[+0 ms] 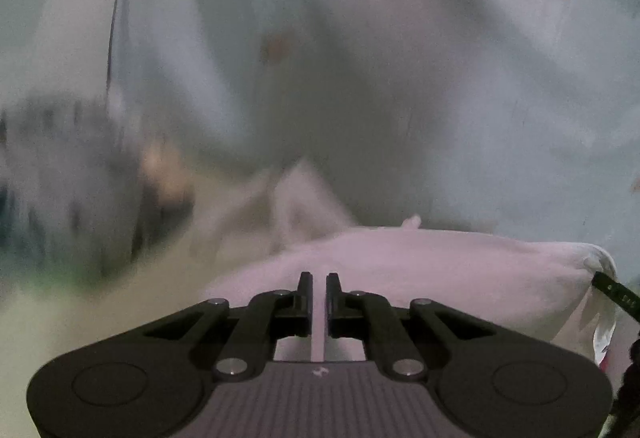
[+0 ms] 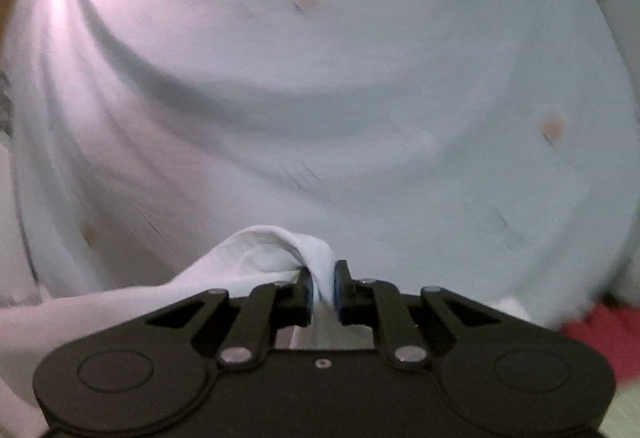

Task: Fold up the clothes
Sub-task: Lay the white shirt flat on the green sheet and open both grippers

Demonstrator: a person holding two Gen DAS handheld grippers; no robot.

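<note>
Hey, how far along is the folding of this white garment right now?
Nothing looks folded yet. In hand: the right gripper is shut on a bunched edge of the white garment, which hangs spread in front of it; the left gripper is shut, with cloth at its tips. All folds and laying it flat remain.

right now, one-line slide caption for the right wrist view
Right claw shut on a bunched fold of the white garment, whose cloth fills the blurred view ahead.
</note>
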